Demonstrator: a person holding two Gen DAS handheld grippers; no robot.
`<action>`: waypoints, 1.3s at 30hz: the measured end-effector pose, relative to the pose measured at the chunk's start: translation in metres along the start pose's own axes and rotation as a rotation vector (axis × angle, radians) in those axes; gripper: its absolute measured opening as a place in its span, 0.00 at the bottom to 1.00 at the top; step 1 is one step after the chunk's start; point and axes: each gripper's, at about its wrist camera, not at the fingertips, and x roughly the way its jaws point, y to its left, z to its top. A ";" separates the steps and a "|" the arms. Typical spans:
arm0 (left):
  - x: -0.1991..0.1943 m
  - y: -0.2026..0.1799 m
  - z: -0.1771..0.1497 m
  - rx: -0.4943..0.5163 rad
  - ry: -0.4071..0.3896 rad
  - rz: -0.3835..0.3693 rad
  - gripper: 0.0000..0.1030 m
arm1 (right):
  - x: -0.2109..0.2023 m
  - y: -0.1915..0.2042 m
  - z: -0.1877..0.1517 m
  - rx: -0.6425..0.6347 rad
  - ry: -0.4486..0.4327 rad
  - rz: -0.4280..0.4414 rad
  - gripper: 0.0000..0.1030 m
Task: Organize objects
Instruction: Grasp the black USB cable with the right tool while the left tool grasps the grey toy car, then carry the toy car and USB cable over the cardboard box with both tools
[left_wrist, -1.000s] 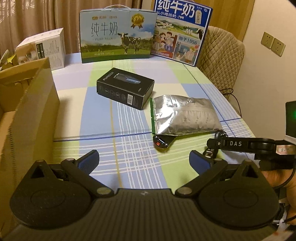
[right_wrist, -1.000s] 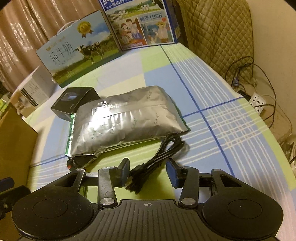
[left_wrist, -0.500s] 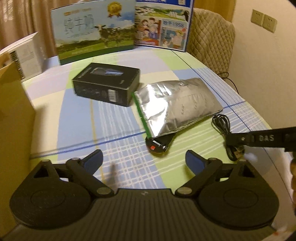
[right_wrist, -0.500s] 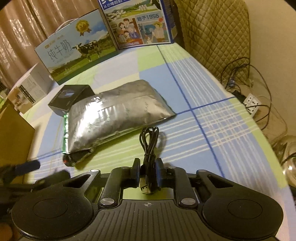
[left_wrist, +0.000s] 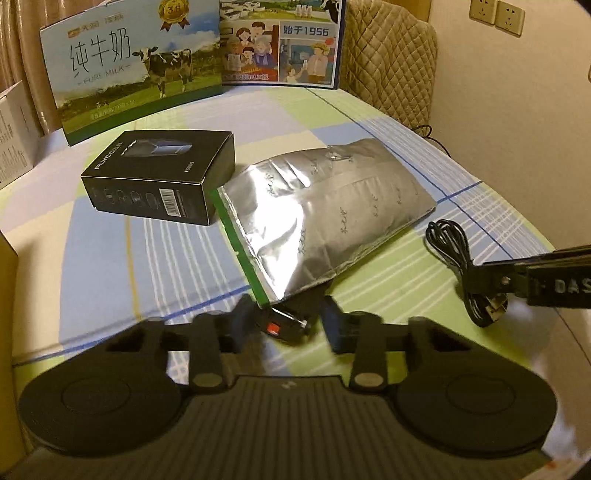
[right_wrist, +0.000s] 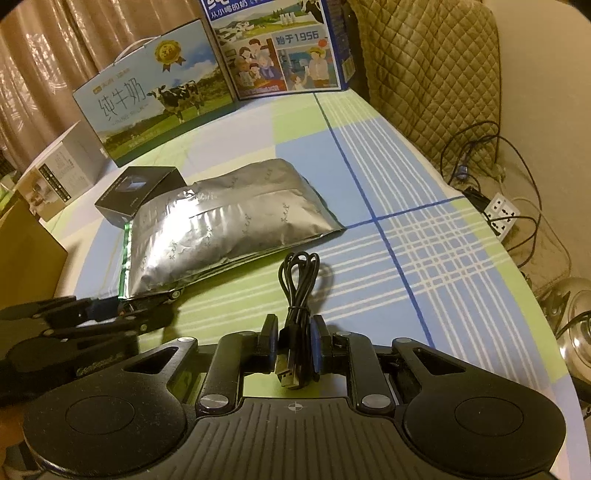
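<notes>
My left gripper (left_wrist: 288, 321) is down at the near end of the silver foil pouch (left_wrist: 332, 218), its fingers drawn in on either side of a small black device with a red button (left_wrist: 282, 326) that pokes out from under the pouch. My right gripper (right_wrist: 293, 332) is shut on a coiled black USB cable (right_wrist: 299, 280), whose plug hangs out behind the pads. From the left wrist view the cable (left_wrist: 448, 243) sits at the right, pinched by the right gripper (left_wrist: 480, 277). A black product box (left_wrist: 159, 173) lies just left of the pouch.
Two milk cartons (left_wrist: 129, 74) (left_wrist: 280, 40) stand along the table's back edge, with a white box (left_wrist: 14, 129) at far left. A brown cardboard box (right_wrist: 26, 251) stands at the left. A quilted chair (right_wrist: 424, 74) and a floor power strip (right_wrist: 502, 214) lie beyond the table's right edge.
My left gripper moved forward and down to the small black device and its fingers narrowed from wide open. My right gripper closed on the USB cable and holds it.
</notes>
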 end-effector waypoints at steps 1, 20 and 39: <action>-0.002 -0.001 -0.002 -0.001 0.003 -0.001 0.27 | 0.001 0.000 0.000 -0.005 0.001 -0.001 0.15; -0.065 -0.036 -0.056 0.092 0.027 0.050 0.39 | -0.018 0.013 -0.031 -0.150 0.064 -0.035 0.14; -0.074 -0.027 -0.047 -0.036 0.070 0.006 0.25 | -0.026 0.020 -0.033 -0.161 0.023 -0.033 0.10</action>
